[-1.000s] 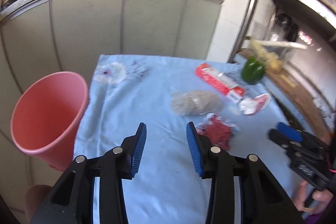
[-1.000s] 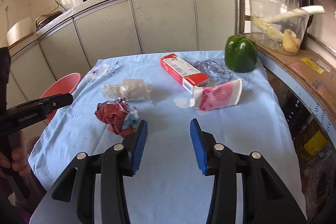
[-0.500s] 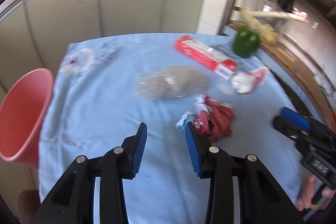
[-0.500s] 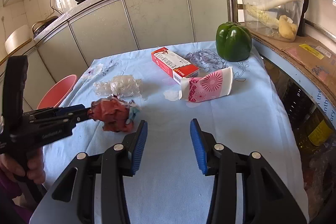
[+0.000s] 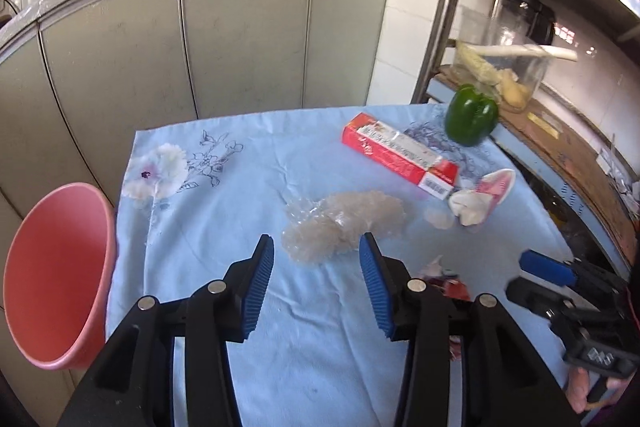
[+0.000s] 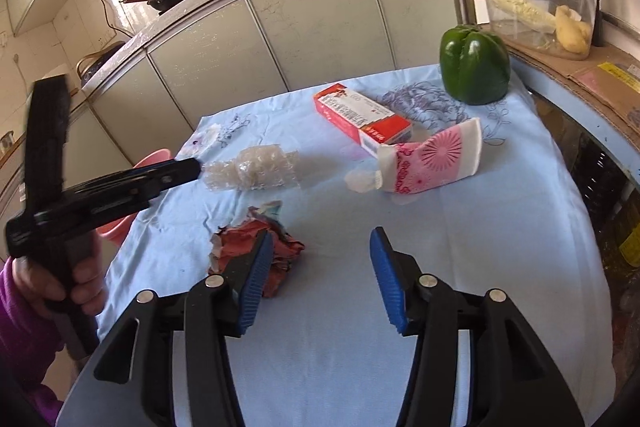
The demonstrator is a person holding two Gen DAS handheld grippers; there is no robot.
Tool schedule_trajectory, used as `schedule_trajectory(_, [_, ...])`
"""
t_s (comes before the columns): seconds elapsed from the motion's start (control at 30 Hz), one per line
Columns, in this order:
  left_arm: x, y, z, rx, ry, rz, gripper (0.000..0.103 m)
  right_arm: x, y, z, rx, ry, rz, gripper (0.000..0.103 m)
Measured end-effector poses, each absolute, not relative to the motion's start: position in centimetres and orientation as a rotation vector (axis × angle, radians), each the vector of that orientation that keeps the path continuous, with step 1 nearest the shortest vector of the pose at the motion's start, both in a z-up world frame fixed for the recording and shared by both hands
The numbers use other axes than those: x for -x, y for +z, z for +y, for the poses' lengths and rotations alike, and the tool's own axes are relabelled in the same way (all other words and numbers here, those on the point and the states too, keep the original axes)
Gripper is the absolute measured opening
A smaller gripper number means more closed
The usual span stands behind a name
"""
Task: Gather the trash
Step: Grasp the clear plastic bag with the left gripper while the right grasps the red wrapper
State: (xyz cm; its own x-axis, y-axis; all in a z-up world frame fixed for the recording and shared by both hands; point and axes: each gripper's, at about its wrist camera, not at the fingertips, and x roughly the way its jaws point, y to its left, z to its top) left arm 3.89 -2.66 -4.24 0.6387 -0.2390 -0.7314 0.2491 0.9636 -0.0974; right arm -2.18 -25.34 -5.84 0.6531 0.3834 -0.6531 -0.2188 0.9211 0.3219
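I have the pink bin [image 5: 56, 275] standing off the left edge of the surface [image 5: 320, 347], its mouth tipped toward me, and the trash spread over the blue cloth.

Largest is the red carton [image 5: 398, 153] toward the far right corner: stiff, light, with flat sides, so I judge a pinch across its narrow width would hold well.

The pink patterned paper cup [image 6: 434, 157], flattened and lying just beside the carton's near end, looks thin and crushable, and I would take it across the flat middle.

The clear bubble-wrap wad [image 5: 344, 223] lies mid-surface. It is soft, springy and probably slippery, so I would bite deep into its bulk, not at a loose edge.

The crumpled red wrapper [image 6: 256, 251] is nearest the front edge, featherlight and stiff-creased; any fold should do.

My left gripper [image 5: 316, 283] has its fingers apart, having just widened, with nothing between them and the wad just ahead of the tips.

My right gripper [image 6: 320, 279] has also just widened; its fingers are apart and empty, with the wrapper by the left finger.

The green pepper [image 6: 474, 65] at the far right corner looks like food, not trash.
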Motion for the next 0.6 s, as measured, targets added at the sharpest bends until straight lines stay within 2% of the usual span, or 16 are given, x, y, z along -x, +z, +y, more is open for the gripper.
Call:
schedule_trajectory(0.2, [-6.1, -6.4, -3.9, -0.018, -0.289, 0.878, 0.044, 2.5, -5.7, -24.3, -0.207, 0.375, 0.789, 0.052])
schedule_trajectory(0.23, [-6.0, -6.6, -4.0, -0.022, -0.295, 0.871, 0.041, 2.5, -5.8, -24.3, -0.206, 0.377, 0.79, 0.052])
schedule_trajectory(0.3, [-5.9, -6.9, -4.1, -0.02, -0.301, 0.877, 0.027, 2.6, -5.9, -24.0, -0.201, 0.385, 0.795, 0.052])
schedule_trajectory(0.33, [-5.9, -6.9, -4.0, -0.005, -0.302, 0.881, 0.015, 2.7, -5.9, -24.0, -0.199, 0.388, 0.796, 0.052])
schedule_trajectory(0.4, [-5.6, -6.7, -3.8, 0.019, -0.304, 0.874, 0.012, 2.7, -5.8, -23.7, -0.192, 0.393, 0.799, 0.052])
schedule_trajectory(0.43, [-5.3, -6.5, -3.7, 0.022, -0.303, 0.864, 0.007, 2.8, -5.8, -23.7, -0.189, 0.396, 0.798, 0.052])
schedule_trajectory(0.6, [-3.3, -5.4, -2.0, 0.055, -0.265, 0.832, 0.003, 3.3, -5.5, -23.3, -0.187, 0.408, 0.798, 0.052])
